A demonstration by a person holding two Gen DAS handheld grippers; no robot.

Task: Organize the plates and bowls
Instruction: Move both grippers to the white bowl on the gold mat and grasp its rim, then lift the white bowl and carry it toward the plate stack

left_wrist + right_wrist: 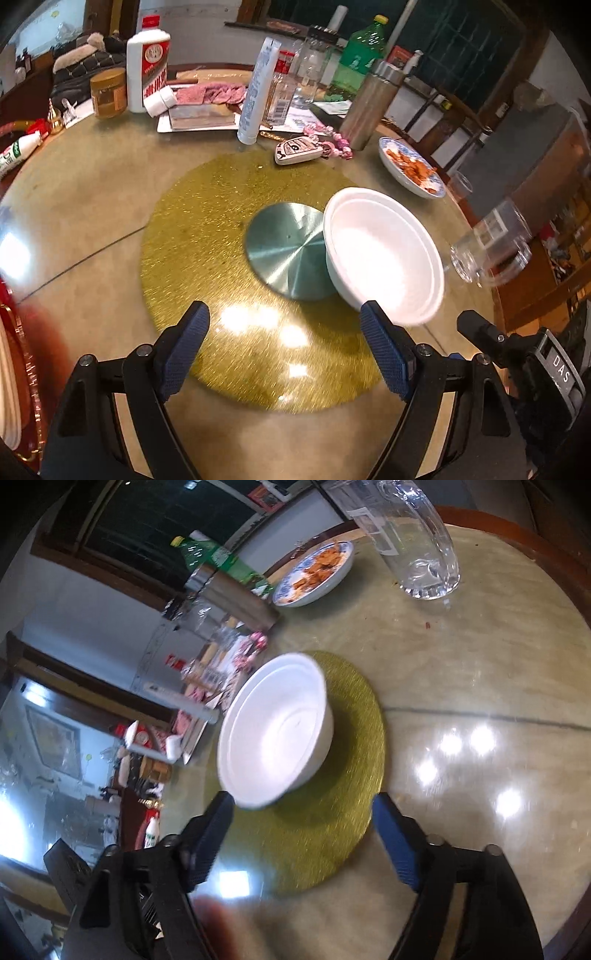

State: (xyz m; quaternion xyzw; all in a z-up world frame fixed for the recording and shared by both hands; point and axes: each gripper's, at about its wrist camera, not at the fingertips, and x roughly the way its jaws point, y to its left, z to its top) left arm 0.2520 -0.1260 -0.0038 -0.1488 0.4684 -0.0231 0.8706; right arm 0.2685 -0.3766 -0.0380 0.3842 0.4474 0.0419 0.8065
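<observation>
A white bowl (384, 254) stands on the right side of the gold round mat (207, 266), partly over the steel disc (288, 251) at its middle. My left gripper (284, 321) is open and empty, with its right finger just in front of the bowl's near rim. In the right wrist view the same bowl (277, 731) sits on the gold mat (343, 797). My right gripper (303, 808) is open and empty, just short of the bowl. A blue-patterned plate with orange food (412, 166) lies at the far right, also seen in the right wrist view (317, 572).
A clear glass mug (491, 243) stands right of the bowl, near the table edge (417, 542). At the back are bottles, a green soda bottle (360, 55), a thermos (373, 103), a white tube (256, 92), a key fob (297, 149) and a pink cloth. The right gripper's body (524, 362) is at the lower right.
</observation>
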